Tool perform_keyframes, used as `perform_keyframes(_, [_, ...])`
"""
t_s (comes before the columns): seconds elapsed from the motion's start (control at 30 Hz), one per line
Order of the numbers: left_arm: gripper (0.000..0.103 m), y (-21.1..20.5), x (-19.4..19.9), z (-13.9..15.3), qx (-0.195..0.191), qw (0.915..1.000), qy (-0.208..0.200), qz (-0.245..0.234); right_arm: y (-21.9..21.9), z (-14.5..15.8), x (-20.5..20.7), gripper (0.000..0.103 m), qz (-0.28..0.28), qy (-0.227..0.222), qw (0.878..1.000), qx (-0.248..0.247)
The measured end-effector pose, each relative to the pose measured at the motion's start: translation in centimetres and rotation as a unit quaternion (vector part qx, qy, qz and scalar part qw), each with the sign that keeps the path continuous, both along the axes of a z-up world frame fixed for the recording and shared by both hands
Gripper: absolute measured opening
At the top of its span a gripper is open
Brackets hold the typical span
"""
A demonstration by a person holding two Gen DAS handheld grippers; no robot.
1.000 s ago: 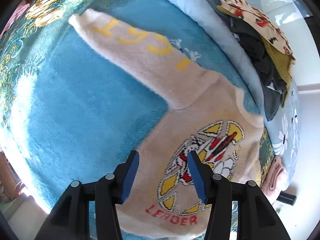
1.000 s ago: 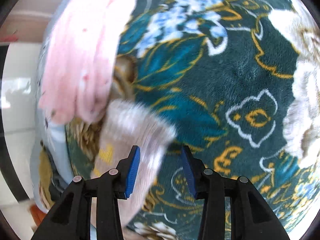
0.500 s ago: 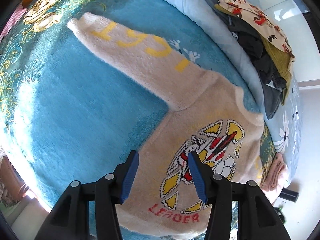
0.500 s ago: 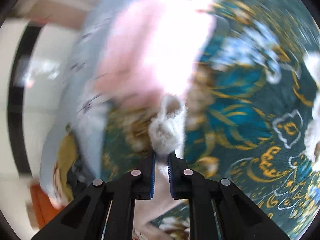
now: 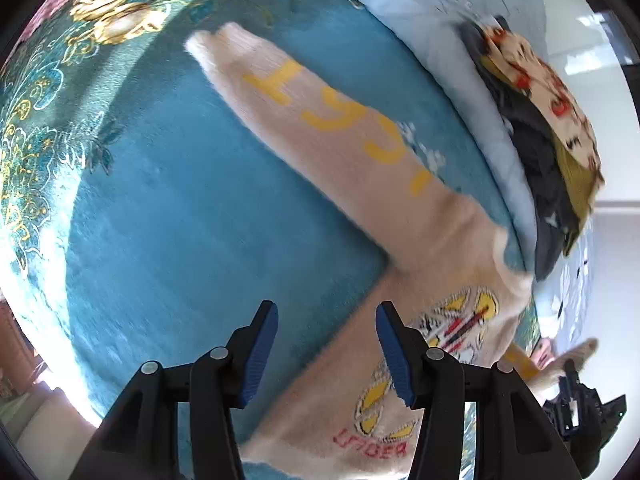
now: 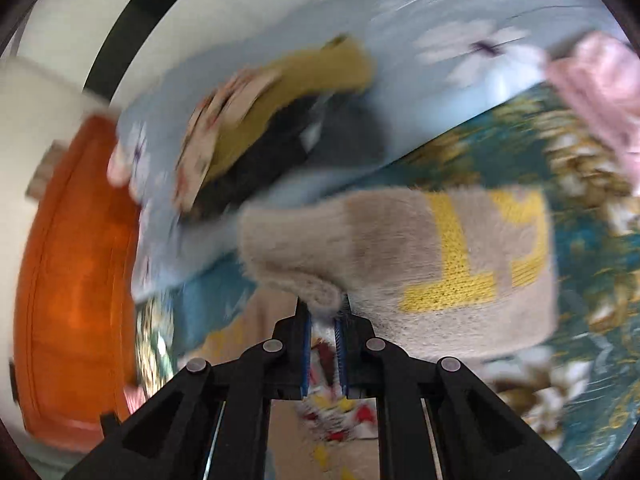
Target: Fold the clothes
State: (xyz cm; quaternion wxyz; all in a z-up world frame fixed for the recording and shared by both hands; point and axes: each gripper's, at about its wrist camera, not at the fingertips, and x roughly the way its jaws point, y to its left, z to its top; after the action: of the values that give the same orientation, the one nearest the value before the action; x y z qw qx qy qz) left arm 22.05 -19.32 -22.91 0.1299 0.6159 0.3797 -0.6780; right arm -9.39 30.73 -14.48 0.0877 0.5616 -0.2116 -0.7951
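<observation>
Sweater [image 5: 400, 216] lay flat on the blue blanket [image 5: 192, 208], its far sleeve running away up-left from the gaping, empty left hand-held gripper [image 5: 326, 344]. Right hand-held gripper [image 6: 323, 320] pinched the other sleeve's cuff [image 6: 316, 288], lifted over the body.

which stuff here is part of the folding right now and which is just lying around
In the job:
beige sweater
its sleeve cuff, pinched in the right gripper
left gripper, open above the sweater

Lying about:
pile of clothes
pink garment
blue blanket
orange headboard
</observation>
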Motion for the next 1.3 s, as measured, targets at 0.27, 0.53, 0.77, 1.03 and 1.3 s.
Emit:
perform_keyframes(0.27, [0.055, -4.5, -0.7, -1.4, 0.001, 0.9996, 0.000, 0.028, -12.4, -7.4, -1.0, 0.011, 0.069, -0.062, 0.995, 0.043])
perform_keyframes(0.53, [0.057, -8.4, -3.4, -3.1, -0.003, 0.9987, 0.002, 0.050, -17.5, -13.5, -1.6, 0.011, 0.105, -0.120, 0.980, 0.118])
perform_keyframes(0.77, [0.057, -10.8, -6.8, -5.6, -0.012, 0.9977, 0.000, 0.067, -18.9, -13.9, -1.5, 0.041, 0.138, -0.141, 0.970, 0.143])
perform_keyframes(1.03, [0.057, -13.2, -7.4, -8.9, -0.033, 0.9915, -0.022, 0.124, -15.7, -8.5, 1.0, 0.044, 0.130, -0.119, 0.974, 0.143])
perform_keyframes(1.3, [0.023, -13.9, -7.3, -9.8, -0.036, 0.9869, -0.001, 0.157, -8.9, -7.0, 2.6, 0.044, 0.071, -0.160, 0.971, 0.161])
